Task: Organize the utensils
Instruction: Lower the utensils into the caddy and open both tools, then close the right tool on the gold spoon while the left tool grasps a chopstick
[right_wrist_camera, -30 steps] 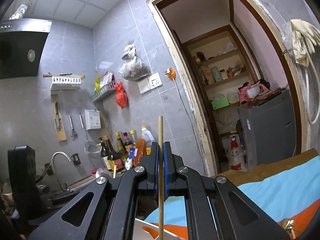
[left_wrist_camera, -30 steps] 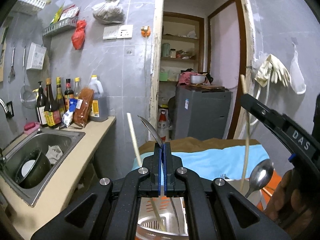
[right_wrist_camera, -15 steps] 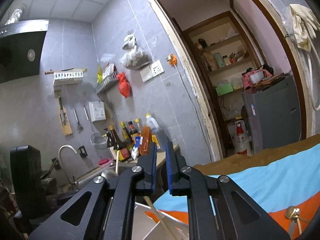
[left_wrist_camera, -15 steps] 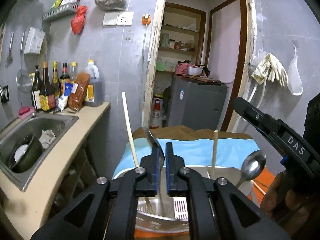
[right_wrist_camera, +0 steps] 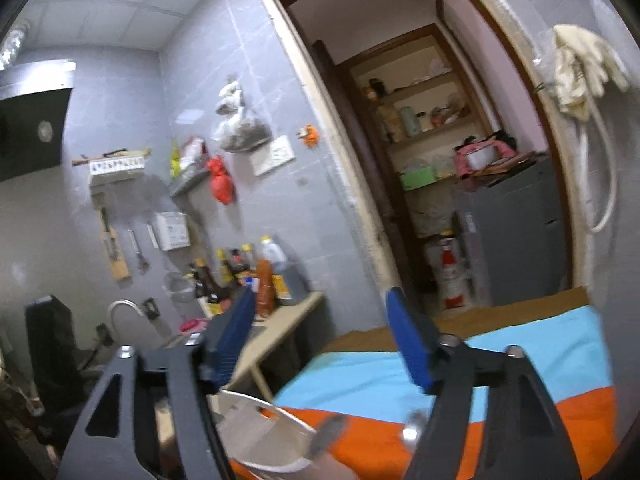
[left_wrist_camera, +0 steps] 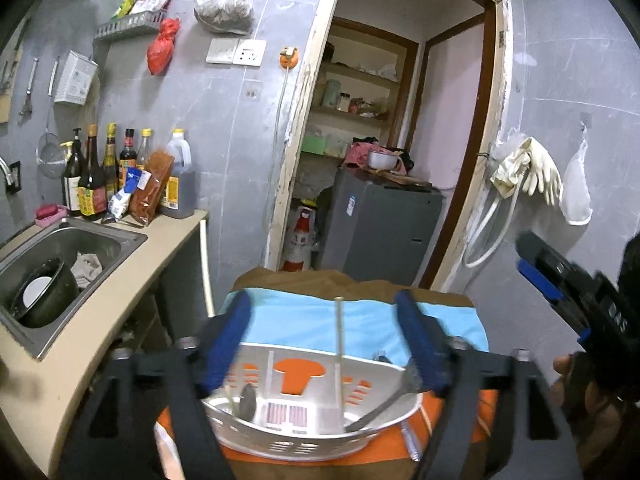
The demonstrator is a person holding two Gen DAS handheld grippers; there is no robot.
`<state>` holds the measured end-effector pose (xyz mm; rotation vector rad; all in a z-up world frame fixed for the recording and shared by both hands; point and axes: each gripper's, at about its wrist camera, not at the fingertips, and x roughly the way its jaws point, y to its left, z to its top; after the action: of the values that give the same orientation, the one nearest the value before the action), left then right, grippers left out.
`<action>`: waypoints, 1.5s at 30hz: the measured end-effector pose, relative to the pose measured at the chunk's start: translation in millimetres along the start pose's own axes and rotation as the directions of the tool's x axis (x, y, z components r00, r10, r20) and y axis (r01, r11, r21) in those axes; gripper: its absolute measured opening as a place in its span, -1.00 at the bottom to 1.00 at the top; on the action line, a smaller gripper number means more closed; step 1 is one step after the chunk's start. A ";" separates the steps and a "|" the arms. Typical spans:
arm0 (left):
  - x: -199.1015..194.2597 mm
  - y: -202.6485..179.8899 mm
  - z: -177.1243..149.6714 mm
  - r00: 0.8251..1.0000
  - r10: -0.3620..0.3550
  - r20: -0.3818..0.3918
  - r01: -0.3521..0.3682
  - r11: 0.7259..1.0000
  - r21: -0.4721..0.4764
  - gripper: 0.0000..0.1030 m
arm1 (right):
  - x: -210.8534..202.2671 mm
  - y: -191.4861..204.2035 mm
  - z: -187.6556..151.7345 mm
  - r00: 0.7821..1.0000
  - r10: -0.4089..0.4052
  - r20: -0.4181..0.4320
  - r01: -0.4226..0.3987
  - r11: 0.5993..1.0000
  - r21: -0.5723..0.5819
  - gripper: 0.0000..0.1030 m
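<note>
- Holding our left hand-held gripper (left_wrist_camera: pixel 324 336) with its blue-padded fingers (left_wrist_camera: pixel 230 340) spread wide apart, we grip nothing; it hovers directly above the white utensil basket (left_wrist_camera: pixel 312 436).
- Our right hand-held gripper (right_wrist_camera: pixel 320 336) likewise has its fingers parted with nothing between them; in the left wrist view it appears at the right edge (left_wrist_camera: pixel 560 280), well apart from the left one.
- Inside the basket we see a spoon (left_wrist_camera: pixel 247 402) in the left section, bowl upward; a chopstick (left_wrist_camera: pixel 339 352) stands nearly upright in the middle section; a dark-handled utensil (left_wrist_camera: pixel 384 404) leans against the right rim, its head blurred beyond telling.
- The basket rests on an orange, blue and brown cloth (left_wrist_camera: pixel 360 324) covering the desk; its rim also shows low in the right wrist view (right_wrist_camera: pixel 256 408).
- To the left lies a steel sink (left_wrist_camera: pixel 60 252) holding a pot (left_wrist_camera: pixel 44 292), with sauce bottles (left_wrist_camera: pixel 96 176) lined along the wall.
- Beyond, a doorway (left_wrist_camera: pixel 400 140) opens onto shelves and a grey appliance (left_wrist_camera: pixel 380 232); rubber gloves (left_wrist_camera: pixel 528 168) hang on the wall to its right.
</note>
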<state>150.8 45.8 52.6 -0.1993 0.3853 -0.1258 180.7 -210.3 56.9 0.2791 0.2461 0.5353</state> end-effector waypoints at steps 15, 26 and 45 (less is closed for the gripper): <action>6.9 -116.5 -57.5 0.999 0.002 -0.049 0.004 0.993 0.119 0.89 | -54.8 -92.7 -23.8 0.959 -0.258 -0.118 0.243 0.961 -0.129 1.00; 61.3 -150.0 -107.5 0.967 0.008 -0.256 0.031 0.988 0.150 0.89 | -52.1 -161.9 -51.5 0.930 -0.223 -0.293 0.208 0.975 -0.080 1.00; 115.4 -156.9 -151.4 0.866 0.078 -0.494 0.007 0.986 0.166 -0.38 | 13.4 -197.9 -91.8 0.780 -0.061 -0.622 0.044 0.998 -0.042 -0.30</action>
<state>185.4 -150.7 -92.3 0.0080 0.8952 -0.1721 256.2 -348.3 -94.8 0.0572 0.8962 0.5632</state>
